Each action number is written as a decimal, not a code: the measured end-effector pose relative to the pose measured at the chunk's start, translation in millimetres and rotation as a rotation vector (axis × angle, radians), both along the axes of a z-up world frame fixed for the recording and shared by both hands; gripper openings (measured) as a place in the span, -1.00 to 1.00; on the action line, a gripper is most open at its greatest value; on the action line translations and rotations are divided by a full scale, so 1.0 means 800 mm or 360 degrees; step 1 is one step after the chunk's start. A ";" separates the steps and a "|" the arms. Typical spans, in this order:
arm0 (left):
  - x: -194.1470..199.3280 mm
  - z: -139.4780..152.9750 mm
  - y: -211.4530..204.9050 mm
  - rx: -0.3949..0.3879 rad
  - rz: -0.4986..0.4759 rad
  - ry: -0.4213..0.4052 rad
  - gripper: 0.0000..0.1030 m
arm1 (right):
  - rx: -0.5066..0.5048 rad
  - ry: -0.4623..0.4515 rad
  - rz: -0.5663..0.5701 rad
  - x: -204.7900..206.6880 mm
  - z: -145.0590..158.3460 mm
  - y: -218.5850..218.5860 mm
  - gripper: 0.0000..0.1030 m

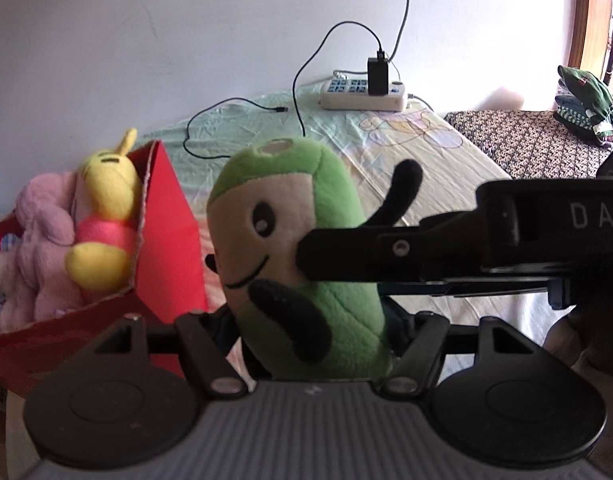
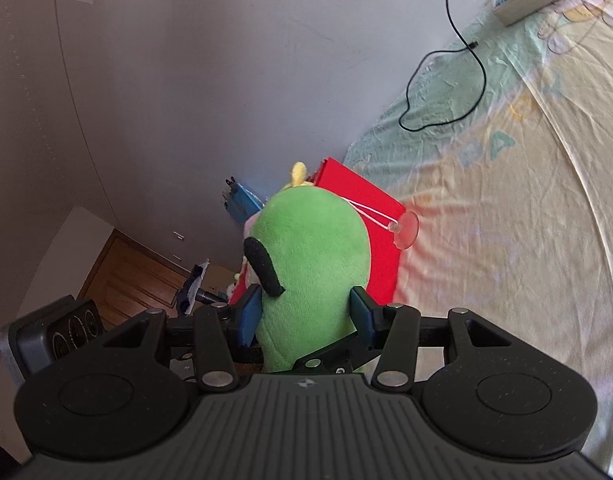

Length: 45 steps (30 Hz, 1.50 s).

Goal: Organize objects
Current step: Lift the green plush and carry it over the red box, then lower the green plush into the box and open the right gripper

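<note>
While the red box (image 1: 170, 240) sits at the left on the bed (image 1: 426, 152), stuffed with a pink plush (image 1: 42, 248) and a yellow bear (image 1: 102, 216), the green plush (image 1: 298, 248) stands upright just right of it, off the sheet. Both grippers have it: the left gripper (image 1: 310, 336) has its fingers closed on the toy's lower body, and the right gripper (image 2: 306, 312) pinches it from the other side, blue pads (image 2: 250, 312) pressed into the fur. Farther right, a power strip (image 1: 362, 96) lies by the wall with a black cable (image 1: 242, 116).
</note>
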State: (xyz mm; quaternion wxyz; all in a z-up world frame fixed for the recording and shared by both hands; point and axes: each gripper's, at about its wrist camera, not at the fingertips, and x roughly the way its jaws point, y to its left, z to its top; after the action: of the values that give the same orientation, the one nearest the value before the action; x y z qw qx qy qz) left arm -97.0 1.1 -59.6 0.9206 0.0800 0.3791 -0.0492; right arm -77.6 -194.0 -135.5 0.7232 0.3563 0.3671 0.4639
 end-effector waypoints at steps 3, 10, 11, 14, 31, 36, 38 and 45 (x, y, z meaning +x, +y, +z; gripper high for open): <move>-0.005 0.016 0.009 -0.0013 -0.0010 -0.0069 0.36 | 0.0017 -0.0063 -0.0029 -0.003 0.016 0.008 -0.01; -0.019 0.042 0.048 -0.0037 -0.0064 -0.0187 0.36 | 0.0041 -0.0160 -0.0095 -0.020 0.042 0.042 -0.01; -0.022 0.045 0.058 -0.0040 -0.0072 -0.0200 0.36 | 0.0046 -0.0173 -0.0105 -0.023 0.045 0.051 -0.01; -0.029 0.056 0.089 -0.0046 -0.0090 -0.0234 0.36 | 0.0061 -0.0200 -0.0129 -0.033 0.055 0.083 -0.01; -0.038 0.073 0.292 -0.0039 0.0013 -0.0258 0.36 | 0.0095 -0.0205 -0.0107 -0.040 0.061 0.277 0.00; -0.024 0.064 0.323 -0.0017 0.0000 -0.0228 0.38 | 0.0086 -0.0149 -0.0137 -0.030 0.053 0.305 0.00; -0.019 0.061 0.335 -0.0006 -0.0009 -0.0218 0.38 | 0.0088 -0.0106 -0.0155 -0.024 0.049 0.312 0.00; 0.001 0.048 0.362 -0.0017 -0.0029 -0.0173 0.49 | -0.0048 -0.0071 -0.0242 -0.009 0.044 0.337 0.02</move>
State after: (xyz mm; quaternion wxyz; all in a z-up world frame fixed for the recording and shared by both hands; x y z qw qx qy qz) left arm -96.1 290.8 -21.6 0.9397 0.0810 0.3276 -0.0551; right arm -84.6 75.8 -100.7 0.7696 0.3617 0.3299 0.4099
